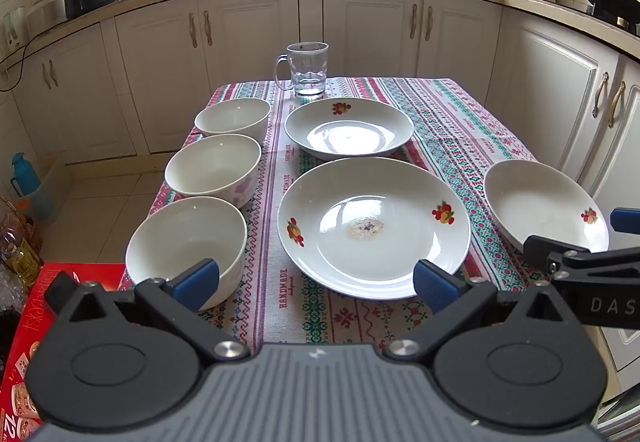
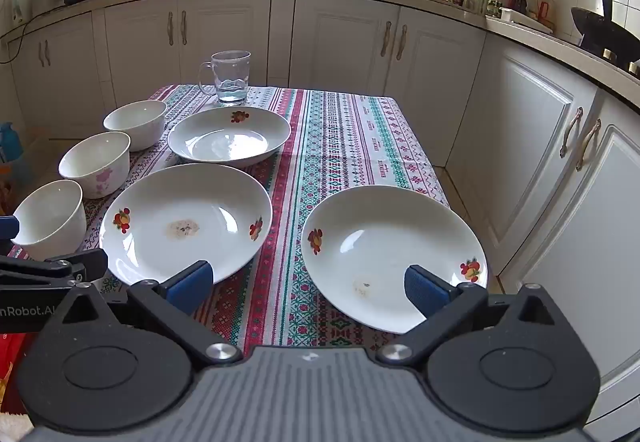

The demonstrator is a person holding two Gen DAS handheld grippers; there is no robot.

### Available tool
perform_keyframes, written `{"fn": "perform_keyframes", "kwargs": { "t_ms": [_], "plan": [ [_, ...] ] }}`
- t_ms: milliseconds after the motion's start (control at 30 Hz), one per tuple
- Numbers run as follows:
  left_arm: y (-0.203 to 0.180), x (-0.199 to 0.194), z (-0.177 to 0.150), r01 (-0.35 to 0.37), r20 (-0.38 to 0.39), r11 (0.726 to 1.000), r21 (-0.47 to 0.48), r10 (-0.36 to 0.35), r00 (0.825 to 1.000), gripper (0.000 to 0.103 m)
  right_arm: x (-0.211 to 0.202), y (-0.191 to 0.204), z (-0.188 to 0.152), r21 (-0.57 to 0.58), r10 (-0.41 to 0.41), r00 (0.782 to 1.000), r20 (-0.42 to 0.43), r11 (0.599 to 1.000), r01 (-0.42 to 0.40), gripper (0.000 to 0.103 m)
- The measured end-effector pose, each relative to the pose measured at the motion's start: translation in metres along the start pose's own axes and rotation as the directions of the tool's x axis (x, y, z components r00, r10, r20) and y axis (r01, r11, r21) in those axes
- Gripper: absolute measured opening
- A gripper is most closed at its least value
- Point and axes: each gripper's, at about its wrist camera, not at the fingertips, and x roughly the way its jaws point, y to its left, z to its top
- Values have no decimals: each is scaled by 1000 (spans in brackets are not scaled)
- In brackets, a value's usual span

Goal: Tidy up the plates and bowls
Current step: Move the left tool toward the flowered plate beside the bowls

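Grippers hang side by side over the near edge of the table (image 1: 460,122), both tipped down toward the dishes. The left gripper (image 1: 316,282) has its blue pads spread wide, with nothing between them but the cloth. One pad sits in front of the near bowl (image 1: 186,238) and the other in front of the big plate (image 1: 374,228). The right gripper (image 2: 308,282) is spread wide too and pinches nothing. One of its pads hangs over the right plate (image 2: 394,256).

Three white bowls stand in a line down the left side of the table. Behind the near bowl is the pink flower bowl (image 1: 214,172), then the far bowl (image 1: 233,120). The big plate lies in the middle with a brown stain on it. The far plate (image 1: 349,128) lies just behind it. The right plate sits apart, close to the right edge of the table, and has a small stain. A glass mug (image 1: 306,70) stands at the far edge, just behind the far plate. White cupboards (image 1: 372,30) run behind the table.
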Motion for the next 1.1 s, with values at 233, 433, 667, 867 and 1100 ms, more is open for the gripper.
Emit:
{"fn": "perform_keyframes", "kwargs": {
  "t_ms": [233,433,667,867,1100],
  "plan": [
    [1,0,0,1,0,1000,-1,-1,1000,102,0,0,0,2,2,1000,-1,1000,-2,103],
    [2,0,0,1,2,1000,0,-1,1000,102,0,-1,-1,0,0,1000,-1,1000,0,103],
    [2,-3,3,6,8,1000,-3,-6,1000,102,-6,-2,2,-1,-1,1000,8,1000,1,103],
    [2,-4,4,13,10,1000,-6,-13,1000,102,-5,-3,1,-1,-1,1000,14,1000,1,103],
    [1,-3,4,28,15,1000,-7,-28,999,102,-6,-5,0,4,-1,1000,17,1000,1,103]
  ]
}}
